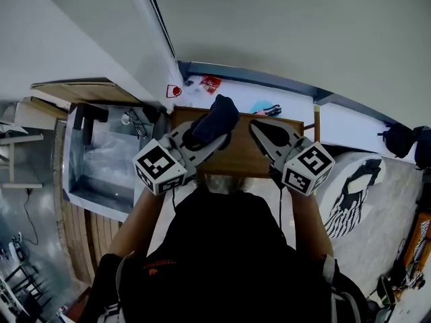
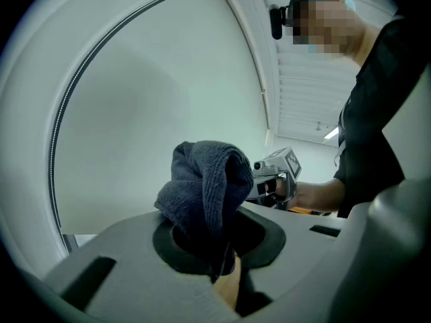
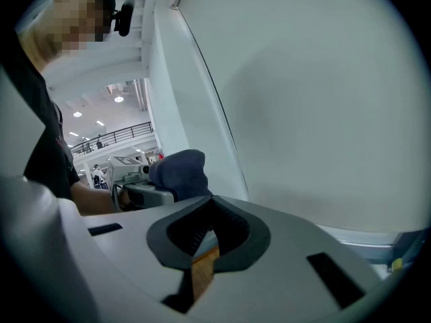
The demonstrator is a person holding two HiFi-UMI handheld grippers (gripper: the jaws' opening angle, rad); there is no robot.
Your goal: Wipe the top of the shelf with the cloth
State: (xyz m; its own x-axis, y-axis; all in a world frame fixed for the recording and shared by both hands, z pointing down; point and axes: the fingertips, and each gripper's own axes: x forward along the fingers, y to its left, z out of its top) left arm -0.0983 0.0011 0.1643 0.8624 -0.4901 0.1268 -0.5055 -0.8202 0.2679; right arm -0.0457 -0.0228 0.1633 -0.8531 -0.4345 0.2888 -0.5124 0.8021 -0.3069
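Observation:
The shelf's wooden top (image 1: 246,157) lies straight below me, against the pale wall. My left gripper (image 1: 214,134) hovers over its left half, shut on a bunched dark blue cloth (image 1: 217,116) that sticks up out of the jaws. In the left gripper view the cloth (image 2: 205,180) fills the jaws of the left gripper (image 2: 215,237), and the right gripper (image 2: 276,173) shows beyond it. My right gripper (image 1: 259,132) is over the right half of the shelf, jaws closed on nothing. In the right gripper view its tips (image 3: 209,231) meet above bare wood, with the cloth (image 3: 178,173) to the left.
A white ledge (image 1: 296,98) behind the shelf carries a red packet (image 1: 210,83) and a small blue item (image 1: 267,109). A clear plastic bin (image 1: 104,160) stands to the left. On the right are a white round seat (image 1: 343,180) with a patterned cloth and a black bag (image 1: 401,140).

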